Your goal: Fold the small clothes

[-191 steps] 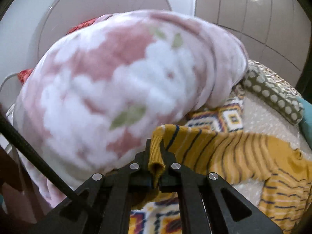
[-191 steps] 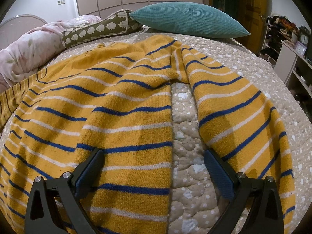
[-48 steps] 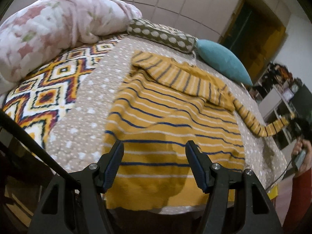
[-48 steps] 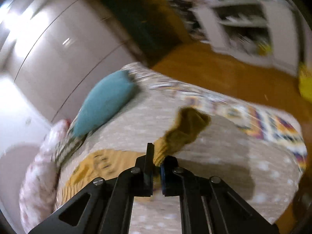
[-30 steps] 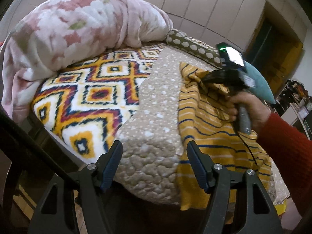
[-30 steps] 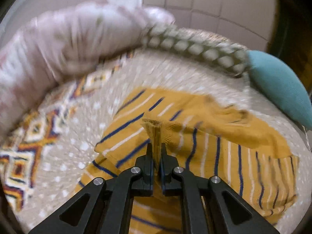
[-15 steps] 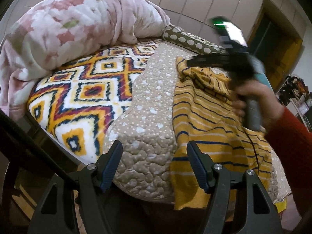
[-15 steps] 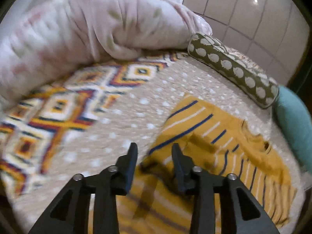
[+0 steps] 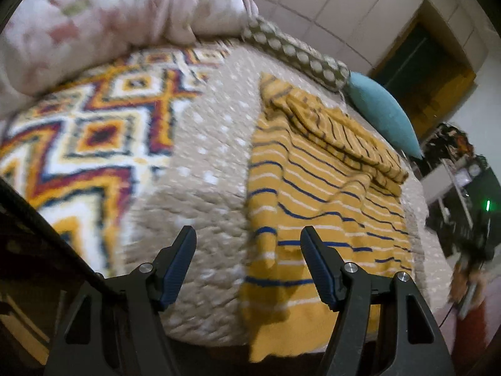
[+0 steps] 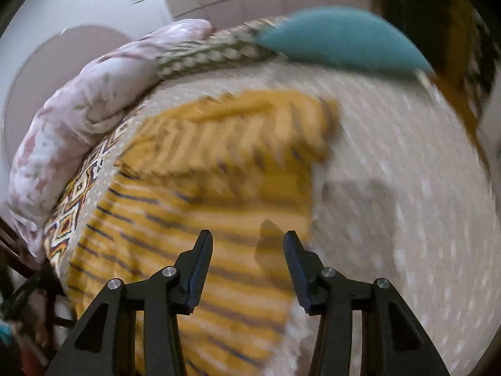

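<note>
My left gripper (image 9: 247, 261) hangs over the near edge of the bed (image 9: 200, 206), jaws spread, nothing between the pads. My right gripper (image 10: 248, 269) is above the sweater, jaws opening, nothing pinched between them; this view is motion-blurred. The yellow striped sweater (image 9: 316, 194) lies flat on the beige dotted quilt (image 9: 216, 131), its hem draped over the bed's near edge. 2 sleeves are folded across the upper body, seen as a narrow-striped band (image 9: 341, 134) toward the far edge. To the left of the sweater a patterned blanket (image 9: 94, 125) covers the bed's left side. At the far edge I note a pink floral duvet (image 9: 125, 9), a spotted bolster (image 9: 294, 53) and a teal pillow (image 9: 382, 116).
</note>
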Available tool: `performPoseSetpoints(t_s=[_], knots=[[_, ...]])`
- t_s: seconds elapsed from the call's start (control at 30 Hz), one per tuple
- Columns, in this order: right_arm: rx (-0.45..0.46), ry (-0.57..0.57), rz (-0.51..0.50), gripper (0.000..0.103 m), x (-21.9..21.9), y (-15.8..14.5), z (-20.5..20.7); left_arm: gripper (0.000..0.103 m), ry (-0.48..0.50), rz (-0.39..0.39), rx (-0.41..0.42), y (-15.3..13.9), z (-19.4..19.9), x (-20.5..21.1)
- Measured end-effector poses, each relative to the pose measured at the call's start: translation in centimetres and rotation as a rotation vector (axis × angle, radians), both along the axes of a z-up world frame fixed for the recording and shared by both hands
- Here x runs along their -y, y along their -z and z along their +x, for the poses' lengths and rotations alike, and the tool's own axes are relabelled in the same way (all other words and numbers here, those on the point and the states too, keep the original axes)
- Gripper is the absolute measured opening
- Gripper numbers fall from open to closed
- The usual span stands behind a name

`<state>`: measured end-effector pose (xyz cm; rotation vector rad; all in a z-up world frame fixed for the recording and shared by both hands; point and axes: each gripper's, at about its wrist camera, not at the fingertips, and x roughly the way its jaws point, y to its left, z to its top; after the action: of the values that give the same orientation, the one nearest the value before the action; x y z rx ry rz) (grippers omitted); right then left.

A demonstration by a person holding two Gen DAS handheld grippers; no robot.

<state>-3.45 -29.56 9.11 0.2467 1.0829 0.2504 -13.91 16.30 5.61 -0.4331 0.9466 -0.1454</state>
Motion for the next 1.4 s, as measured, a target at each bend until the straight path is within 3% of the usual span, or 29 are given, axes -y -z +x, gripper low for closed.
performPoseSetpoints(t_s=[0.07,0.2,0.3,0.43,0.6,0.73,0.9,1.03,1.17,1.4], knots=[[-0.023,0.011,0.076,0.051,1.3,1.7,-1.9,0.064,0.046,-0.029,-0.028,1.0,1.4,0.8],[-0.068,0.007,0.246,0.043,1.3,5.5,-4.6,0.035,0.13,-0.086,-0.084,2.9,3.8,2.7],[-0.072,0.005,0.323,0.043,-0.1,7.1,-5.2,0.035,0.134,-0.117,-0.102,4.0,4.3,3.9],[-0.071,0.008,0.447,0.043,-1.1,7.8,-6.2,0.035,0.105,-0.102,-0.065,4.3,2.8,4.9],[-0.091,-0.009,0.537,0.042,-1.8,8.8,-8.6,0.035,0.102,-0.186,-0.058,4.5,0.6,4.2],[-0.088,-0.009,0.559,0.042,-1.3,8.8,-10.5,0.036,0.104,-0.233,-0.06,4.8,-1.4,3.6],[0.0,0.074,0.471,0.042,1.4,6.7,-12.9,0.038,0.125,-0.254,-0.075,5.4,-2.9,3.6],[-0.04,0.09,0.472,0.044,2.4,7.6,-13.0,0.046,0.124,-0.275,-0.069,5.4,-3.2,3.8],[-0.083,0.042,0.545,0.044,0.3,9.2,-13.0,0.056,0.131,-0.265,-0.06,5.2,-3.2,4.6],[-0.111,-0.046,0.595,0.044,-3.7,9.9,-12.6,0.057,0.137,-0.24,-0.057,5.4,-3.6,5.8]])
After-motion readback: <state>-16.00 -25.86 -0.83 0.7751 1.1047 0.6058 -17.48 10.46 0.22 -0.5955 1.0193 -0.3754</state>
